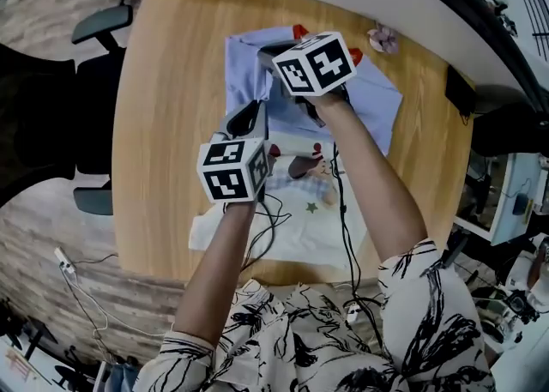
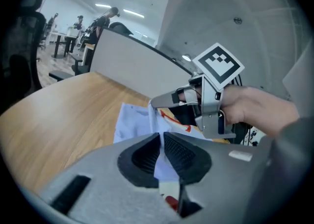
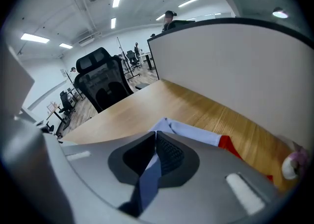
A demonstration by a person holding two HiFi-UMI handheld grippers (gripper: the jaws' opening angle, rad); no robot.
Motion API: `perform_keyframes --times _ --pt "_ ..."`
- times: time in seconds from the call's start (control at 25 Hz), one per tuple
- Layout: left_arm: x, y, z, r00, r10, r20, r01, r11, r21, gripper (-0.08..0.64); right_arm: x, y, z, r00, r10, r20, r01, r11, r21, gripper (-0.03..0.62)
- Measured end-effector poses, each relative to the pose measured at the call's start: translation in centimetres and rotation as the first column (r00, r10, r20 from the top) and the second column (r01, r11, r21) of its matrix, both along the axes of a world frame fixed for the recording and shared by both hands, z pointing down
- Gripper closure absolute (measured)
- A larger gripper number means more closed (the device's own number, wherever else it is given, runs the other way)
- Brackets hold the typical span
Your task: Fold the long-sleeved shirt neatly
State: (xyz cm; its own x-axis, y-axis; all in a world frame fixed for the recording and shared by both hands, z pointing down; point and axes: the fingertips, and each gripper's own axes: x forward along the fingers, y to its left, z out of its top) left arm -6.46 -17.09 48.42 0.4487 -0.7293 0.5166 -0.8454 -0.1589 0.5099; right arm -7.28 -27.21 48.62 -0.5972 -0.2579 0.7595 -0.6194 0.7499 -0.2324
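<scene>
A light wooden table (image 1: 163, 124) with a rounded near edge carries the long-sleeved shirt (image 1: 377, 99), pale blue with red trim at the far side, white and printed nearer. A small pinkish object (image 1: 383, 37) lies by the table's far edge, near the shirt.

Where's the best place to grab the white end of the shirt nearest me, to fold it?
Probably its two outer corners, coming from your side: that white end lies flat and free near the table edge, while the left gripper and right gripper are both shut on fabric of the shirt farther away.
</scene>
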Motion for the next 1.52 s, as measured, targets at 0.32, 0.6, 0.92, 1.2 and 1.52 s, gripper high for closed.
perform_keyframes --times 0.32,0.6,0.92,1.2,1.52 --pt "-3.9 0.6 4.8 0.982 -0.137 -0.131 0.121 0.984 -0.128 0.525 -2.9 -1.1 5.1 0.995 0.101 -0.015 -0.102 0.99 -0.093 0.571" --pt "-4.5 1.5 4.0 0.997 -0.064 -0.038 0.062 0.997 -0.046 0.427 -4.7 -1.7 2.7 0.957 0.158 0.243 -0.135 0.985 -0.109 0.393" --pt "-3.0 1.7 -2.4 0.985 0.07 0.156 -0.093 0.984 0.15 0.357 2.5 0.9 -7.1 0.944 0.114 0.309 -0.177 0.967 0.182 0.35" --pt "-2.2 6.6 -9.8 0.967 0.099 0.236 -0.167 0.943 0.289 0.337 16.4 8.0 -15.1 0.921 0.205 0.331 -0.341 0.834 0.433 0.324" --pt "-5.1 15.6 -16.9 0.944 0.094 0.316 -0.209 0.912 0.353 0.336 27.8 18.3 -17.2 0.874 0.314 0.371 -0.466 0.761 0.451 0.324"
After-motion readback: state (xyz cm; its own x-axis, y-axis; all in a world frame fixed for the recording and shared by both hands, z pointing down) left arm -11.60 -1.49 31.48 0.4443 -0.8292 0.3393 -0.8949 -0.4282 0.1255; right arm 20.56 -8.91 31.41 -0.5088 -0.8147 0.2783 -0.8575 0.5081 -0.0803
